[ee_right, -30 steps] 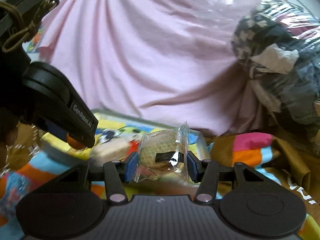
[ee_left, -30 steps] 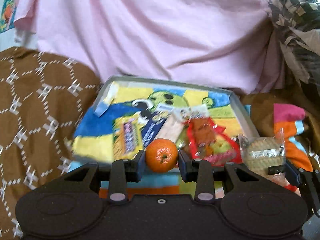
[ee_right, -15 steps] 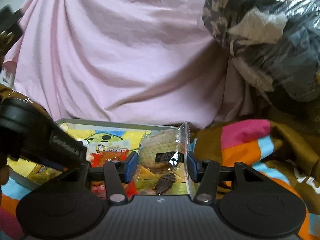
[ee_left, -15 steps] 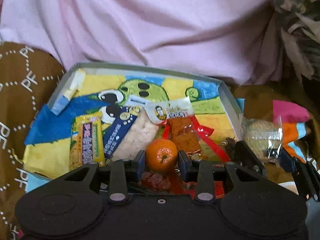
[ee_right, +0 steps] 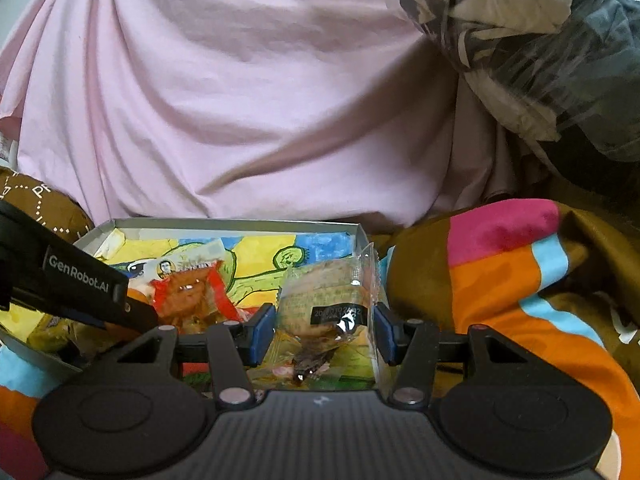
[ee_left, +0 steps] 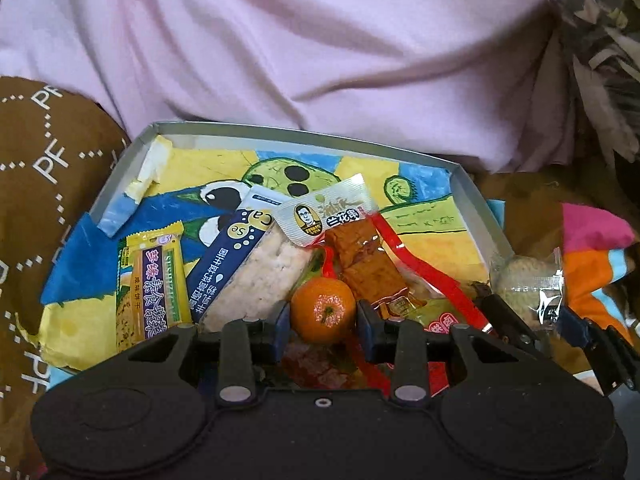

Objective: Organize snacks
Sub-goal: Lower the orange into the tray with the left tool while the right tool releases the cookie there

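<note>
A small round orange mandarin [ee_left: 323, 309] sits clenched between the blue pads of the left gripper [ee_left: 323, 318], held over the near end of a shallow grey cardboard box lined with a bright painted picture [ee_left: 304, 135]. Just beyond those tongs lie a red-edged clear packet of brown dried tofu [ee_left: 362, 254], a blue-and-white wrapped rice bar [ee_left: 256, 268] and a yellow wrapped biscuit bar [ee_left: 154, 280]. To the right, the right gripper [ee_right: 322, 330] grasps a clear crinkly wrapper holding a round pale cake [ee_right: 326, 300] over the box's right edge.

The mandarin could roll off the heaped packets if let go there, since they give no flat seat. The cake's slack wrapper may slip from the pads or land outside the wall. The two tongs stand close together and might knock.
</note>
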Available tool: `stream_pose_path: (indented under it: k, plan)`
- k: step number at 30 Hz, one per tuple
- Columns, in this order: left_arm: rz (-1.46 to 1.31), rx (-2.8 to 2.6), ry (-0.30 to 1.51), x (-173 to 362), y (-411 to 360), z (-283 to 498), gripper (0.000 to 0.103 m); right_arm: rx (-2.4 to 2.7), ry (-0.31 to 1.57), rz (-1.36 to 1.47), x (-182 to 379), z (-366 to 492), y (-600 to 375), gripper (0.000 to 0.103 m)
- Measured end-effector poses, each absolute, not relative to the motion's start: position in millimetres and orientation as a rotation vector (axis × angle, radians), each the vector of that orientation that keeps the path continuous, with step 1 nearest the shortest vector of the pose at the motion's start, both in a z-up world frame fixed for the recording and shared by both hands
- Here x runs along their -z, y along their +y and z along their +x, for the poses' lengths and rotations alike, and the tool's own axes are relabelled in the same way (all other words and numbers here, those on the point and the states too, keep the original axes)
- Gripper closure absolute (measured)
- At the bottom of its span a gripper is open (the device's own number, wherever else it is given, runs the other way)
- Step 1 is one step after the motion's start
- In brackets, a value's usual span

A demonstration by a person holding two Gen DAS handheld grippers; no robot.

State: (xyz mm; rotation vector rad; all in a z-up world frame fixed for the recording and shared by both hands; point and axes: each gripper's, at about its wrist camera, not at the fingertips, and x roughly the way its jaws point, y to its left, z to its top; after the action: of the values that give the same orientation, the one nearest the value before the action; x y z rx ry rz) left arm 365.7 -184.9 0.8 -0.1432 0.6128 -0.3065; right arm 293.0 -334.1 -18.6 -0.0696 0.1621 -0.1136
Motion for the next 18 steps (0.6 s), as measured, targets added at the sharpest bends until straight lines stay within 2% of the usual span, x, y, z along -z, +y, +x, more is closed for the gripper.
stream_pose_path:
  k: [10, 18]
  plan:
    - [-0.156, 0.265, 0.634, 1, -185, 369, 0.063, 0.085, 0.187, -0.094, 22, 303, -330, 0.046]
    - [-0.203, 0.259, 0.625, 7, -180, 364, 0.055, 0.067, 0.202, -0.096, 23, 307, -329, 0.037]
